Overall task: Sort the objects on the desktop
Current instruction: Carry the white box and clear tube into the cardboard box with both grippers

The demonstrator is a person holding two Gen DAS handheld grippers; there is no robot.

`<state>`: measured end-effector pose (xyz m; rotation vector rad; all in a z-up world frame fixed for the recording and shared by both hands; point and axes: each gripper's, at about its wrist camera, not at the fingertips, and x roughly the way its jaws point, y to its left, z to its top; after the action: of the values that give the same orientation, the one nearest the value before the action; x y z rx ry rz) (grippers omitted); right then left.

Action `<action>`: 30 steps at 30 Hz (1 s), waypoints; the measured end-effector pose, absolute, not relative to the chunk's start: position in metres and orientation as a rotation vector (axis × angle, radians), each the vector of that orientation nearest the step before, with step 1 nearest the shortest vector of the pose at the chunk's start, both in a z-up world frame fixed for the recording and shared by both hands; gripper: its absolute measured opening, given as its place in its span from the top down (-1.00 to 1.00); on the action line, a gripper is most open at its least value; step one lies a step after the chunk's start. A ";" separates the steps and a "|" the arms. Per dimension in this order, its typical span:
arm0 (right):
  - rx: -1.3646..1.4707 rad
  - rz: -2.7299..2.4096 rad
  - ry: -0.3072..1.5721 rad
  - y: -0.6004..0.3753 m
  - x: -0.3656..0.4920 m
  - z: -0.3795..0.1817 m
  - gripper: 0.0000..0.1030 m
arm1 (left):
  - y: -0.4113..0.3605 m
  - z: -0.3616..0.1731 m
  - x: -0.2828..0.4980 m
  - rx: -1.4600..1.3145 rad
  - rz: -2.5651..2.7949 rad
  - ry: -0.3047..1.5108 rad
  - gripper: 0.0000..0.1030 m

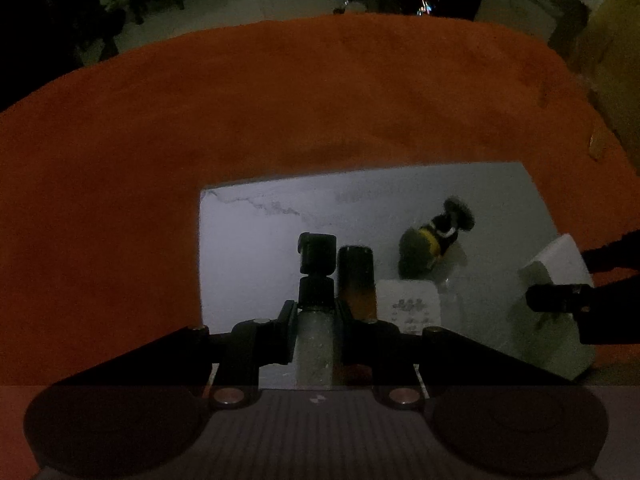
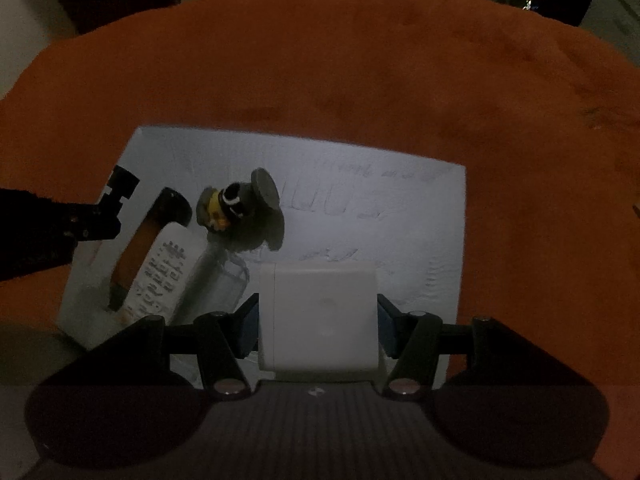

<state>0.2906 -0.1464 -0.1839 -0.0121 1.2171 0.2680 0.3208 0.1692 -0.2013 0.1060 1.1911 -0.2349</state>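
desk cover [image 2: 360, 60]: we're seeing a deep burnt orange, plain, kinda fuzzy looking
board [image 2: 400, 208]: pale grey-white, with faint grey scribbles and dent marks across it
box [image 2: 320, 320]: plain white, no print we can make out
remote [image 2: 164, 276]: white with rows of small dark buttons
tube [image 1: 356, 284]: dark top fading into amber-orange lower down
toy [image 2: 236, 204]: dark grey hat, black band with a white stripe, yellow and grey body
spray bottle [image 1: 316, 304]: black cap, speckled whitish-grey body
right hand-held gripper [image 2: 318, 326]: we see black arms and blue pads
left hand-held gripper [image 1: 316, 320]: all black for us
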 end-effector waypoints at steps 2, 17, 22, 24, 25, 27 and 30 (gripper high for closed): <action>-0.002 0.268 1.202 -0.150 0.287 -0.181 -0.17 | 0.168 -0.199 0.318 0.102 -0.237 1.181 0.69; 0.054 0.412 1.071 -0.144 0.249 -0.122 -0.16 | 0.153 -0.160 0.284 0.044 -0.271 1.134 0.69; 0.046 0.469 1.038 -0.139 0.220 -0.096 -0.16 | 0.148 -0.140 0.252 -0.001 -0.294 1.110 0.69; 0.043 0.499 1.027 -0.136 0.206 -0.086 -0.17 | 0.145 -0.132 0.238 -0.002 -0.307 1.105 0.69; 0.038 0.515 1.024 -0.134 0.198 -0.083 -0.17 | 0.143 -0.128 0.230 0.003 -0.314 1.105 0.69; 0.029 0.546 1.020 -0.130 0.183 -0.077 -0.17 | 0.139 -0.123 0.216 0.017 -0.316 1.106 0.69; 0.009 0.593 1.041 -0.122 0.161 -0.080 -0.16 | 0.131 -0.120 0.193 0.039 -0.323 1.120 0.69</action>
<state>0.1610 -0.1221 -0.0795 0.0094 1.0407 0.5928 0.1932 0.1308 -0.1200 0.0389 1.1199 -0.3234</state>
